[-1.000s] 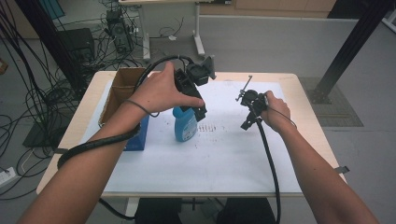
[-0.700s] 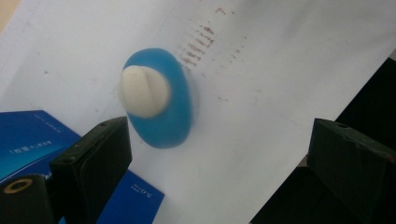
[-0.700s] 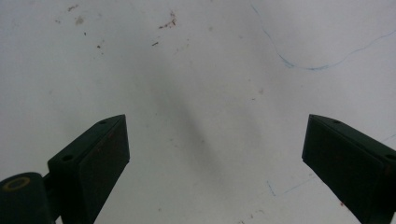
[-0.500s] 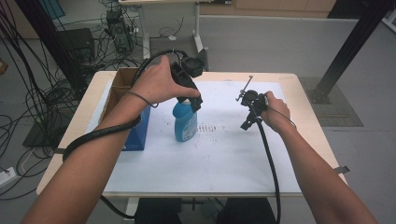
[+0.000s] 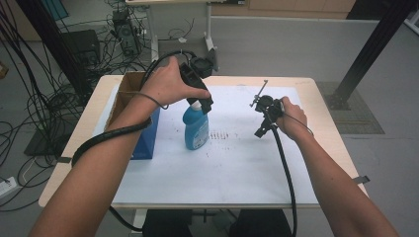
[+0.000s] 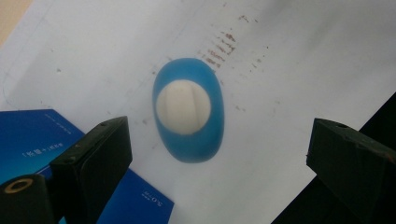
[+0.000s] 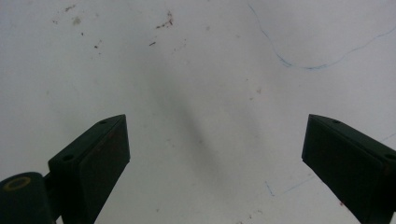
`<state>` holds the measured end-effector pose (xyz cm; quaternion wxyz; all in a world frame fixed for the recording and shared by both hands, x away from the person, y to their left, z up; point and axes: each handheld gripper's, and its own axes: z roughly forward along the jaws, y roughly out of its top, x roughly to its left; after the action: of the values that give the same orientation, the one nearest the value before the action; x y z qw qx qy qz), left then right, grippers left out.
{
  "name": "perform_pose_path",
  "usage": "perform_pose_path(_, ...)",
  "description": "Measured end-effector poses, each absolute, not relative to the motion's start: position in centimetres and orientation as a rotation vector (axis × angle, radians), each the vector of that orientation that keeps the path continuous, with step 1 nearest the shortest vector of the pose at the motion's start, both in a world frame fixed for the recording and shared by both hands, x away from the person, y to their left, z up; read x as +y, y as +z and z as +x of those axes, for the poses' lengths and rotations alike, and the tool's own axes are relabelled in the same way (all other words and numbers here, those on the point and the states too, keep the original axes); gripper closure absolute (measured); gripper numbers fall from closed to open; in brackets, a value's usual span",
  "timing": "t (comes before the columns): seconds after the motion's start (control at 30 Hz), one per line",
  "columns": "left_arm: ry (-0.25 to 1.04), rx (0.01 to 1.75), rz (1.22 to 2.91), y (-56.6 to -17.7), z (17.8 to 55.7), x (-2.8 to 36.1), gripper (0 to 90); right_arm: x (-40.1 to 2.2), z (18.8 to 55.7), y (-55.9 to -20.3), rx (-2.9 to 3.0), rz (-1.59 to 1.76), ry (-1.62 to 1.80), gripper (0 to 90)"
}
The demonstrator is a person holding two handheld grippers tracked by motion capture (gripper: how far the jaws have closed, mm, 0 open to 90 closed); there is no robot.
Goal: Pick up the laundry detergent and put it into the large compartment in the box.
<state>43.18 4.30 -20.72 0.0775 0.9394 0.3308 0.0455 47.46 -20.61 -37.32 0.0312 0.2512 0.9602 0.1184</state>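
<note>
A blue bottle [image 5: 195,127] with a white cap [image 6: 183,107] stands upright on the white sheet [image 5: 232,163] that covers the desk [image 5: 326,106], just right of a blue box [image 5: 147,138] and a cardboard box [image 5: 123,94] at the desk's left side. The left tongs [image 5: 205,104] hang directly over the bottle, pointing down at it; in the high view their tips sit at the cap, though whether they touch it cannot be told. In the left gripper view the jaws stand wide apart, and the cap lies between them, somewhat nearer the left jaw and farther along the line of sight, with bare sheet visible around the bottle's shoulders. Nothing is clamped.

The right tongs [image 5: 259,132] are held well to the right of the bottle, above the bare sheet, angled down toward it. In the right gripper view their jaws are also spread wide, with only the marked white sheet between them.
</note>
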Motion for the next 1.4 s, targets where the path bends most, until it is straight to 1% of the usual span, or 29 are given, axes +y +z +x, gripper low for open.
perform_pose_path(0.67, 0.121, 1.039, 2.778, -22.6, 44.5, 5.1, 7.1, -20.9, 47.3, -37.3, 2.957, 0.782, 0.385, 7.1)
perform_pose_path(1.4, 0.081, 1.062, 2.753, -25.3, 44.6, 4.9, 7.0, -21.1, 47.2, -37.5, 2.964, 0.785, 0.396, 7.2)
